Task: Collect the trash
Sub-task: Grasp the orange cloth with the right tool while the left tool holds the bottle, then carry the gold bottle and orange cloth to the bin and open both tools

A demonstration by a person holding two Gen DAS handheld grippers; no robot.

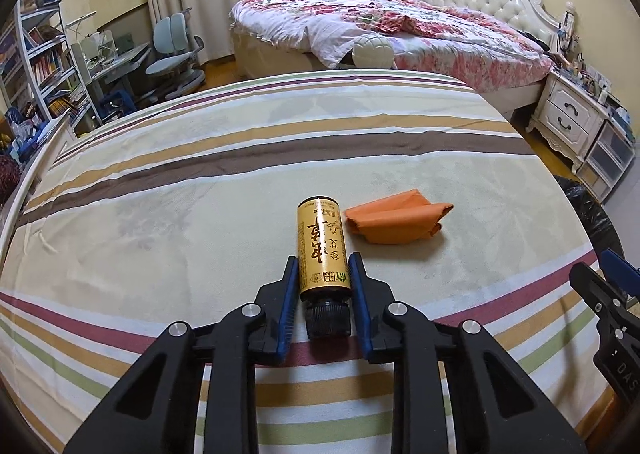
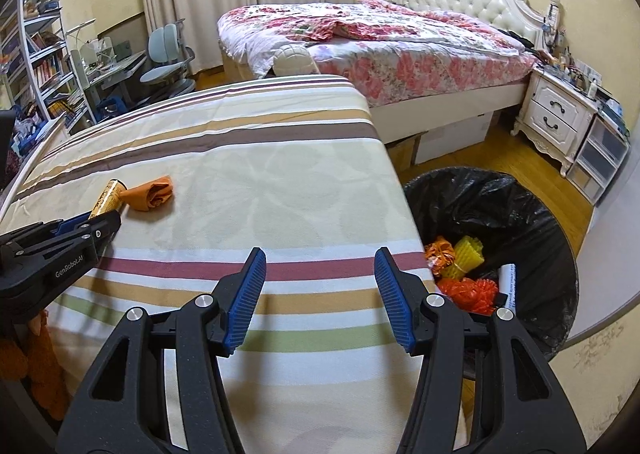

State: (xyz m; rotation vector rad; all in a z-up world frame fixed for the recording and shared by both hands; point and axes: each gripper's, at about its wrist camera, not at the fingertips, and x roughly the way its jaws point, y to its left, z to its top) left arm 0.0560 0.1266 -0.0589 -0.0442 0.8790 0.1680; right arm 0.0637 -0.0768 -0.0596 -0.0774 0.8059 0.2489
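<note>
A gold bottle [image 1: 322, 246] with a black cap lies on the striped bedspread [image 1: 240, 181], cap toward me. My left gripper [image 1: 324, 264] is shut on the bottle's lower body, one blue pad against each side. An orange crumpled cloth [image 1: 396, 221] lies just right of the bottle. In the right wrist view the bottle [image 2: 106, 199], the cloth [image 2: 154, 193] and the left gripper [image 2: 100, 223] sit at far left. My right gripper [image 2: 320, 266] stands open with nothing between its fingers, over the bedspread's near right edge. A black-bagged trash bin [image 2: 520, 205] holding orange and yellow litter stands right of it.
A floral-covered bed [image 2: 380, 41] with a white headboard stands beyond. A white nightstand [image 2: 556, 117] and plastic drawers are at right on the wooden floor. A desk, a blue chair [image 2: 168, 53] and bookshelves line the left wall. A pale ball [image 1: 372, 49] rests past the far edge.
</note>
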